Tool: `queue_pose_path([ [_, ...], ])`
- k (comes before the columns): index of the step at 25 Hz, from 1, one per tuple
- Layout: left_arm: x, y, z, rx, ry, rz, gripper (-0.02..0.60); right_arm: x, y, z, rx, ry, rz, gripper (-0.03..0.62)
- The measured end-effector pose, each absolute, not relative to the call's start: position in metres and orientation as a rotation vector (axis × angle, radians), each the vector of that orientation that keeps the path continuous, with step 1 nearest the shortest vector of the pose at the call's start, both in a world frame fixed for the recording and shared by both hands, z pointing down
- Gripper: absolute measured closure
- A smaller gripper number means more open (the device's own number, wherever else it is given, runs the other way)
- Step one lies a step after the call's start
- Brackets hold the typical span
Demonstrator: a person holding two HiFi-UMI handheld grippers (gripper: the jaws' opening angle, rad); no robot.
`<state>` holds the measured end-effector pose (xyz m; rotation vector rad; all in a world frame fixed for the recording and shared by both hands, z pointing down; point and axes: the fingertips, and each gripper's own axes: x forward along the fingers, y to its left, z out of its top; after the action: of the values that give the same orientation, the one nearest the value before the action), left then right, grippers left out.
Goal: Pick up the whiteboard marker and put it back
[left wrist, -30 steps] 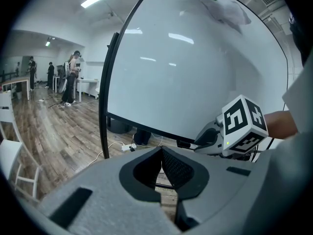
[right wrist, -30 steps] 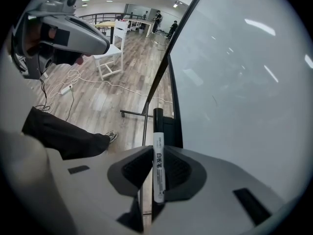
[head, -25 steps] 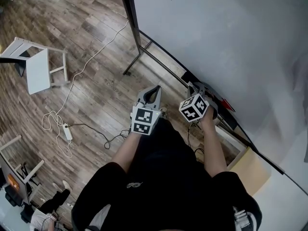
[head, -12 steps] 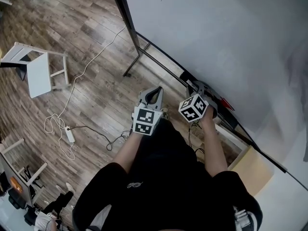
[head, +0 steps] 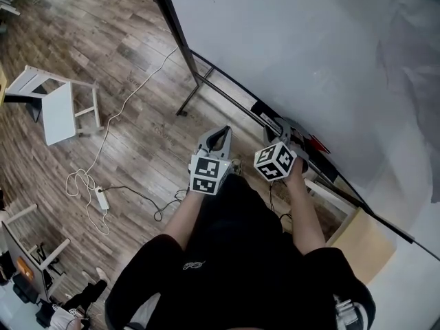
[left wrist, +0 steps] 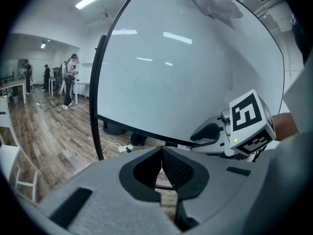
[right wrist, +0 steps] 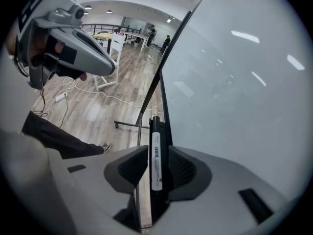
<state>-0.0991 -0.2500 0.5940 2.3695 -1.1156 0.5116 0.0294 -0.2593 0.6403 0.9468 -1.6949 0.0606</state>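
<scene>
1. Two hand-held grippers are in view, each in one of the person's hands, both close to the lower edge of the whiteboard (head: 309,47).
2. The right hand-held gripper (right wrist: 158,148) has just been opening its jaws, and they now stand wide apart.
3. The whiteboard marker (right wrist: 156,163) lies lengthwise between those jaws, black with a white label. It rests on the dark ledge (right wrist: 165,102) along the bottom of the board.
4. The right pads flank the marker closely on both sides but do not clamp it.
5. In the head view the right hand-held gripper (head: 280,126) points steeply down at the ledge, with its marker cube (head: 275,161) behind the jaws.
6. The left hand-held gripper (left wrist: 161,151) has its jaws closed together, pad against pad, with nothing between them.
7. The left one (head: 221,130) hangs just beside the right one, over the wooden floor (head: 137,136), and touches neither board nor marker.
</scene>
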Motion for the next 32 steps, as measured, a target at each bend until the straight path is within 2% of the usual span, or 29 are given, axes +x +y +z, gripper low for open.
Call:
queue_pose_path([
  [11, -0.073, -0.212, 0.566, 2.397, -1.168, 0.461, 0.575, 0.026, -0.222, 0.570, 1.210, -1.952, 0.061, 0.497],
  [19, -0.056, -0.185, 0.531, 2.431, -1.233, 0.392, 0.575, 0.037, -0.189, 0.509, 1.447, -2.100, -0.009, 0.585],
  [26, -0.043, -0.169, 0.500, 2.528, -1.252, 0.363, 0.575, 0.049, -0.163, 0.485, 1.664, -2.281, 0.225, 0.592],
  [32, -0.046, -0.155, 0.479, 2.603, -1.182, 0.338, 0.575, 0.043, -0.150, 0.472, 1.769, -2.280, 0.221, 0.592],
])
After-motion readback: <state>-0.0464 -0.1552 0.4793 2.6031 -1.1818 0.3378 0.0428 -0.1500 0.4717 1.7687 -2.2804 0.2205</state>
